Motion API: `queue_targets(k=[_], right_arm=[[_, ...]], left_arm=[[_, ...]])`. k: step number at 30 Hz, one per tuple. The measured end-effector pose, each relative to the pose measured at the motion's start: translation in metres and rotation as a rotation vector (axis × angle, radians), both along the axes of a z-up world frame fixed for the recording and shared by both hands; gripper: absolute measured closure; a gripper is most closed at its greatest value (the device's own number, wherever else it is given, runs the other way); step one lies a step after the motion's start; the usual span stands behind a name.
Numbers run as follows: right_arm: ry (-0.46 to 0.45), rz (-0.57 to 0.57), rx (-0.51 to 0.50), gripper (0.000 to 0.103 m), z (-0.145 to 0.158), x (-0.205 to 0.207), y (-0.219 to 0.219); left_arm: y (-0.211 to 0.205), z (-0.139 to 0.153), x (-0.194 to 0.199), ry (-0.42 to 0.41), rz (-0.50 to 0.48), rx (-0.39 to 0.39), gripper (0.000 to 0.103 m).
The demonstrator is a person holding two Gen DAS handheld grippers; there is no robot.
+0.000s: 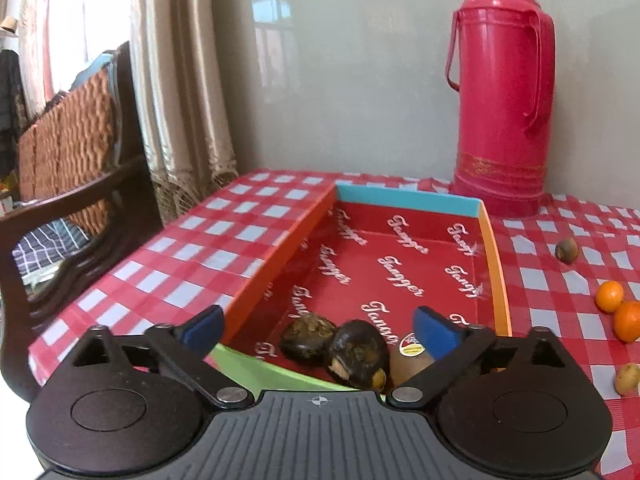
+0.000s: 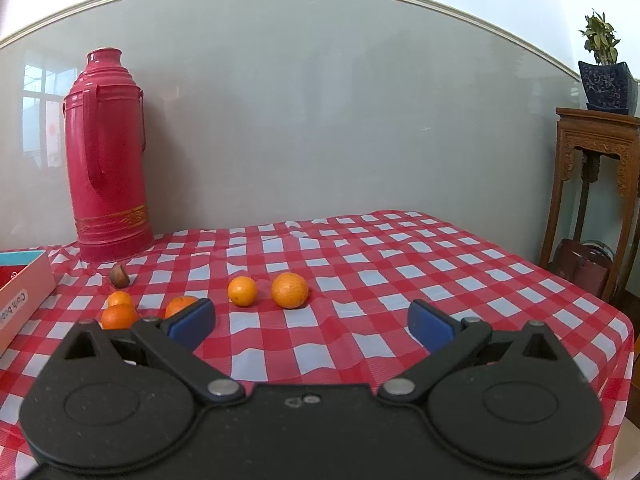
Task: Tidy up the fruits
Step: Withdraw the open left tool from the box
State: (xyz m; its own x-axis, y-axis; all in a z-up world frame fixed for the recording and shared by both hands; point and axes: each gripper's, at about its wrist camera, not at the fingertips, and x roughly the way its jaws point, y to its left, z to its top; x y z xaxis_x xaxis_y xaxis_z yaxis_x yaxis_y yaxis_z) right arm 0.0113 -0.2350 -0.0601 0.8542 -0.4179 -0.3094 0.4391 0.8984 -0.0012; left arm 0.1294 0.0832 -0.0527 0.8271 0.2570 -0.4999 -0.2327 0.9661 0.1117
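Observation:
A shallow red box (image 1: 408, 199) with a blue far wall lies on the checked tablecloth. At its near end sit two dark wrinkled fruits (image 1: 308, 338) (image 1: 358, 354) and a brown kiwi (image 1: 410, 360) with a sticker. My left gripper (image 1: 316, 320) hangs open just above them, its blue pads wide apart and touching nothing. My right gripper (image 2: 310, 314) is open over bare cloth. Several oranges (image 2: 290, 290) lie ahead of it and to its left, with a small brown fruit (image 2: 119, 275) further back.
A tall red thermos (image 1: 504, 92) (image 2: 106, 160) stands by the wall behind the box. A small yellowish fruit (image 1: 627, 378) lies right of the box. A wooden chair (image 1: 80, 200) stands off the table's left edge, and a carved plant stand (image 2: 592, 160) off its right.

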Motion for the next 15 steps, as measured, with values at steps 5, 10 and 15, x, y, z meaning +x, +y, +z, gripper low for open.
queue_targets(k=[5,10,15], right_arm=[[-0.001,0.016,-0.001,0.005,0.000,0.002,0.004],[-0.006,0.046,0.002,0.005,0.000,0.004,0.012],[-0.005,0.089,-0.007,0.005,0.000,0.010,0.024]], left_arm=[[0.011,0.008,-0.022,-0.054,0.033,0.032,0.000],[0.038,0.013,-0.041,-0.103,0.139,0.024,0.000],[0.059,0.010,-0.056,-0.127,0.231,0.037,0.000]])
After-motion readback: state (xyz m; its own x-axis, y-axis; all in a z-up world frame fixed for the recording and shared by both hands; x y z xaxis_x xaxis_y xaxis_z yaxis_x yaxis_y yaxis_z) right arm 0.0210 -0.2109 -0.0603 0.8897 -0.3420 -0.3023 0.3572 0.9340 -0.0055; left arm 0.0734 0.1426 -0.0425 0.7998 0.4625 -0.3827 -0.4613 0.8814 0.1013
